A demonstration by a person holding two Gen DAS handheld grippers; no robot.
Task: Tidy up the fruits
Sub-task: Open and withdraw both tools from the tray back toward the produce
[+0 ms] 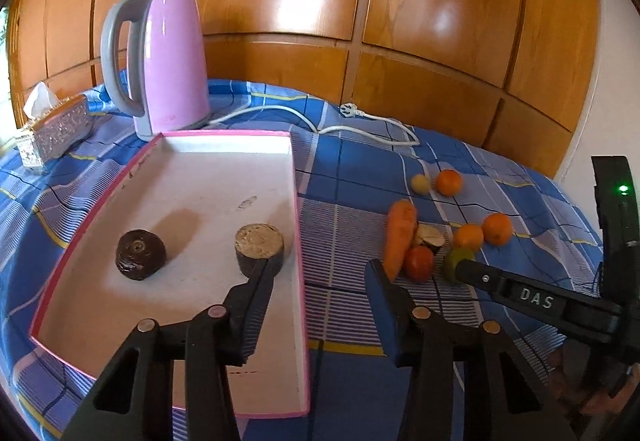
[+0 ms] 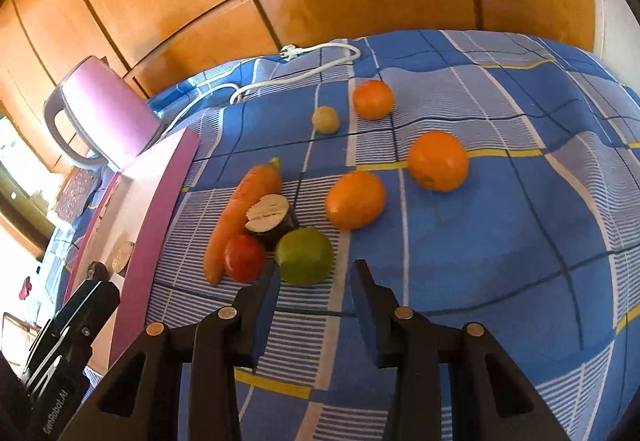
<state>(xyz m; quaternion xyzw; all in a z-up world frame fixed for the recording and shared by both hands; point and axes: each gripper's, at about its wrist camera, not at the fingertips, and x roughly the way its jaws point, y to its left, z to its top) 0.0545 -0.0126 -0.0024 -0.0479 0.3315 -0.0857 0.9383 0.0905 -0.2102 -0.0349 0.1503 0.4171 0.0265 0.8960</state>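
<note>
The right gripper [image 2: 314,277] hangs low over the cloth with its jaws wide and nothing between them, its tips just short of the green fruit [image 2: 305,256], which sits at the near edge of the loose pile. Touching that green fruit on its left is a small red fruit [image 2: 244,258], and behind both lies a dark cut piece with a pale face [image 2: 269,215], leaning against the carrot [image 2: 240,211].

The left gripper [image 1: 318,267] is also spread wide and empty. Its left finger reaches over the right side of the pink-rimmed tray [image 1: 298,225], the tip in front of a dark cut chunk with a pale top [image 1: 259,247] that stands inside the tray; whether it touches, I cannot tell. Further left in the tray sits a dark round fruit [image 1: 141,254].

So two pieces are in the tray and the rest are still out on the blue checked cloth [image 2: 500,241]: three oranges, one near [image 2: 355,199], one to its right [image 2: 438,160] and one far [image 2: 373,99], plus a small yellowish fruit [image 2: 325,119] beside the far one. I would call the job barely begun, with the green fruit looking like the next pick. A pink kettle [image 1: 168,61] stands at the tray's far end.
</note>
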